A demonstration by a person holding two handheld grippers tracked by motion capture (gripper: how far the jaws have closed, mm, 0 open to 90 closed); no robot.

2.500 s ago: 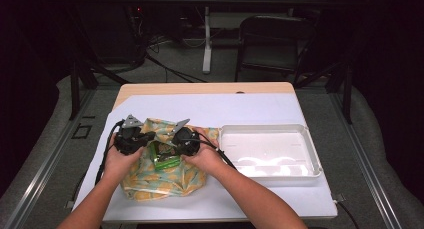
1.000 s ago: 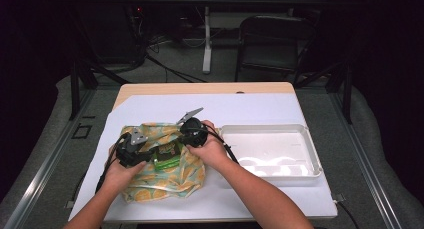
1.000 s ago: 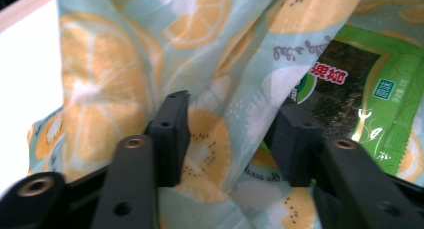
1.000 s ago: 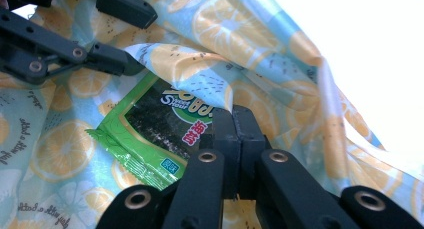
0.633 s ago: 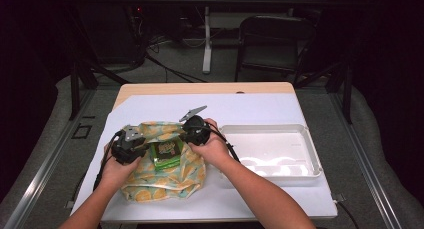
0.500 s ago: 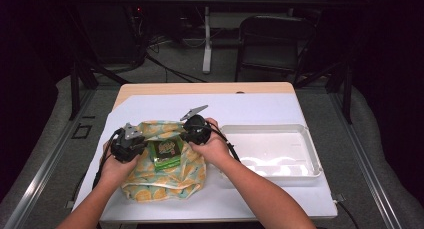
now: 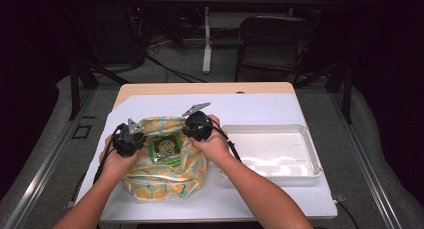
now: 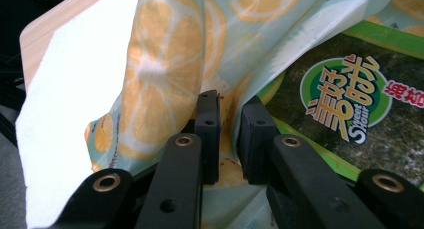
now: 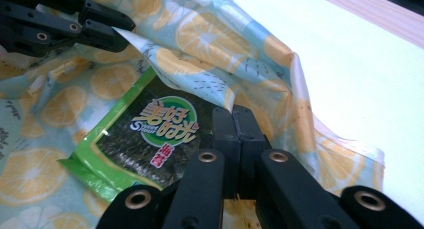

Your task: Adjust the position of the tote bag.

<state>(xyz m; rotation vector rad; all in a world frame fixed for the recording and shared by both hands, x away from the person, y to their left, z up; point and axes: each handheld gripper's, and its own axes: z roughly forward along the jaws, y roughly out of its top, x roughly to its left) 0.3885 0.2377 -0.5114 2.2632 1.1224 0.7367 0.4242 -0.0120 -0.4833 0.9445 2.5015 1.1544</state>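
We have the bag (image 7: 162, 161) lying open on the white mat (image 7: 260, 109), near the table's front edge, with its mouth pulled apart — the left gripper (image 7: 128, 139) holds one rim, the right gripper (image 7: 198, 125) the other. The left jaws have just been closing and now pinch a fold of the printed fabric (image 8: 220, 89) between them; the right jaws stand tight together on the far rim (image 9: 270, 109). Inside the mouth the green packet (image 7: 165, 150) lies flat and uncovered. So the opening is done, we judge; getting the packet out is what is left, and the empty tray (image 7: 305, 139) just right of the bag looks the likely place for it. The mat behind the bag is bare, giving room to move there; the tray's near wall sits close to the right hand.
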